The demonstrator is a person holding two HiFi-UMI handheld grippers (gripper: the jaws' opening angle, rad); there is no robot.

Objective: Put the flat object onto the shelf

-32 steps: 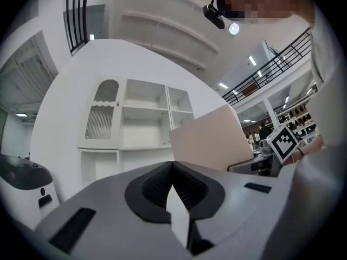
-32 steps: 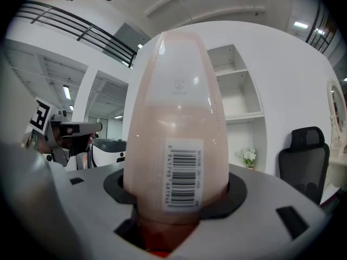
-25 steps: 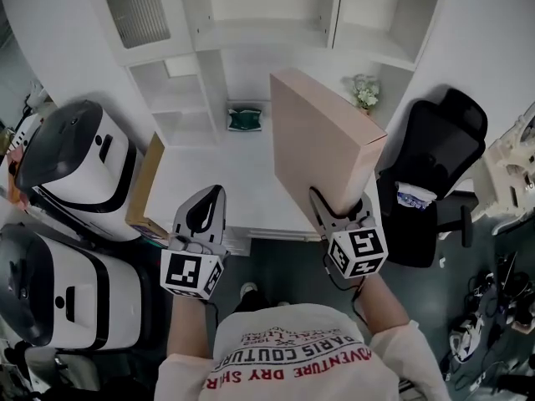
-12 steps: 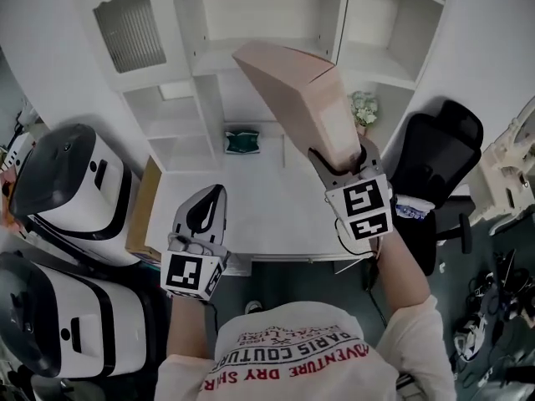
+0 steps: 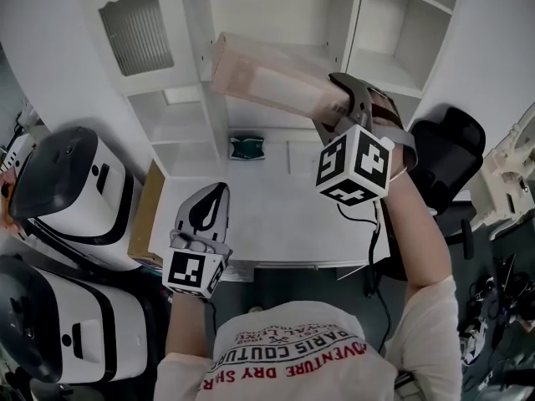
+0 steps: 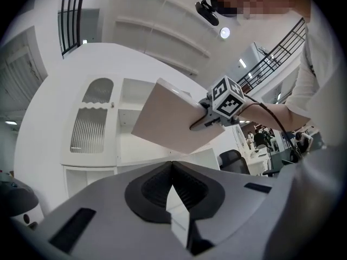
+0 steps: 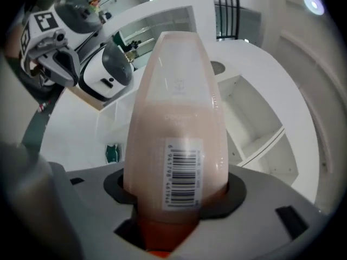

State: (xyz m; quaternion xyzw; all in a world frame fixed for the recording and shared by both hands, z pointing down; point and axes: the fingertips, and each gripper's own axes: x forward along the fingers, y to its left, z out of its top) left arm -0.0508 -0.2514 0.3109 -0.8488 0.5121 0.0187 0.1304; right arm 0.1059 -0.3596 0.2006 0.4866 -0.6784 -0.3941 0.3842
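Flat pink box [image 5: 266, 80] aloft before the shelf unit [image 5: 276, 11], above the counter [image 5: 276, 215]. Near end buried in the right tool [image 5: 336, 100], clamped on its narrow barcoded edges. Long axis running from tool toward the shelves, far end leftward. Left tool [image 5: 206, 214] closed, empty.

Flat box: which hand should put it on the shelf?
Right. The right tongs grip the flat box, held up in front of the shelf. The left tongs are shut, empty and low over the desk.
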